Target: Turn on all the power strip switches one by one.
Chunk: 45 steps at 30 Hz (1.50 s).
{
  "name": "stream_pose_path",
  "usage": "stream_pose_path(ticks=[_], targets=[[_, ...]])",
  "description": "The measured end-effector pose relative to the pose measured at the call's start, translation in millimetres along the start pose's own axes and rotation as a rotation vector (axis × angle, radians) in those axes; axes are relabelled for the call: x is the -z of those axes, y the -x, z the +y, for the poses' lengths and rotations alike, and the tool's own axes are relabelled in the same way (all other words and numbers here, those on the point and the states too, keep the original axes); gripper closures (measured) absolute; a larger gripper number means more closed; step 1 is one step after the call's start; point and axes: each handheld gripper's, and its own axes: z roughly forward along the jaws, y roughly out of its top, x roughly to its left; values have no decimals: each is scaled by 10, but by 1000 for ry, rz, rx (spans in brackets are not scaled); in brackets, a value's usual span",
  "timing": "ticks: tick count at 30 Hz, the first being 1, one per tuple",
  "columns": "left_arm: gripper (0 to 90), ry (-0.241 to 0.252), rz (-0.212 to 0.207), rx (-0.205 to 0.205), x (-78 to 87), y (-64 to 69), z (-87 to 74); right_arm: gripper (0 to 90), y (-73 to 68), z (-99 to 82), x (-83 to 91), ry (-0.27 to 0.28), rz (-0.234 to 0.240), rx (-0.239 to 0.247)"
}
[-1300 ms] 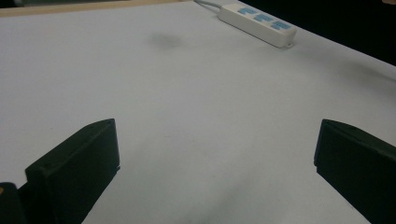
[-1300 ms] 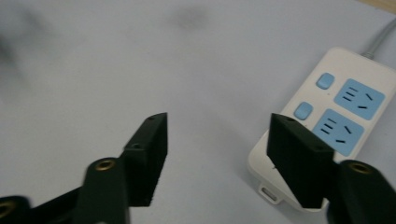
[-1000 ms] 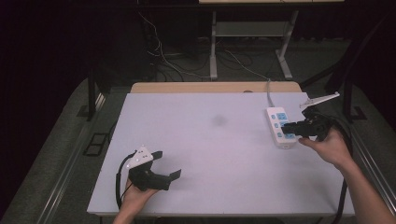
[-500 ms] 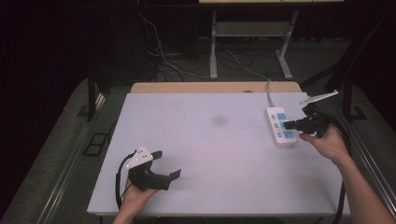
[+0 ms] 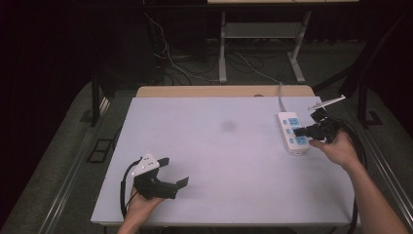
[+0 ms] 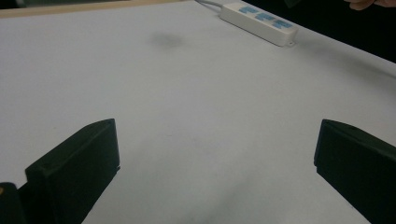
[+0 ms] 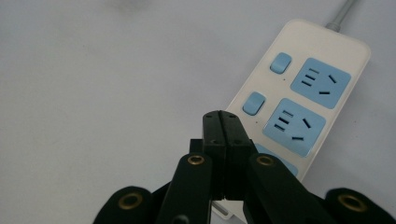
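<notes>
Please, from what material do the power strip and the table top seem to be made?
Power strip: probably hard plastic, smooth white shell with a slight sheen, matte light-blue socket faces and switches. Table top: matte pale grey, perhaps laminate or a coated board; one dark smudge, a wood-coloured strip along the far edge.

The high view looks forward and down from above the person's side, taking in the whole tabletop (image 5: 229, 161) from some way off, with floor and cables beyond. The left gripper view sits low and close to the tabletop (image 6: 196, 107), facing across it toward the far corner, where the power strip (image 6: 259, 22) lies. The right gripper view looks steeply down at the power strip (image 7: 303, 102) from very near. All three views share the power strip (image 5: 292, 132) and the surface around it.
</notes>
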Motion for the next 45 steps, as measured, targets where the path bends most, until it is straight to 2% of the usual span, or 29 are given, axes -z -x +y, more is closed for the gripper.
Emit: stream_pose_path(ticks=[8,15,28,36,45], targets=[[0,2,1,2,5,-2,-1,900,-1,-36,-135,-35,-1,1],[0,1,3,3,6,-6,-2,900,32,-72,-182,-42,-8,-14],[0,3,5,5,15,-10,-5,900,37,-62,-278,-69,-24,-12],[0,4,6,6,17,-9,-5,900,43,-72,-301,-64,-16,-20],[0,-1,1,0,5,0,-5,900,36,-87,-324,-67,-21,14]])
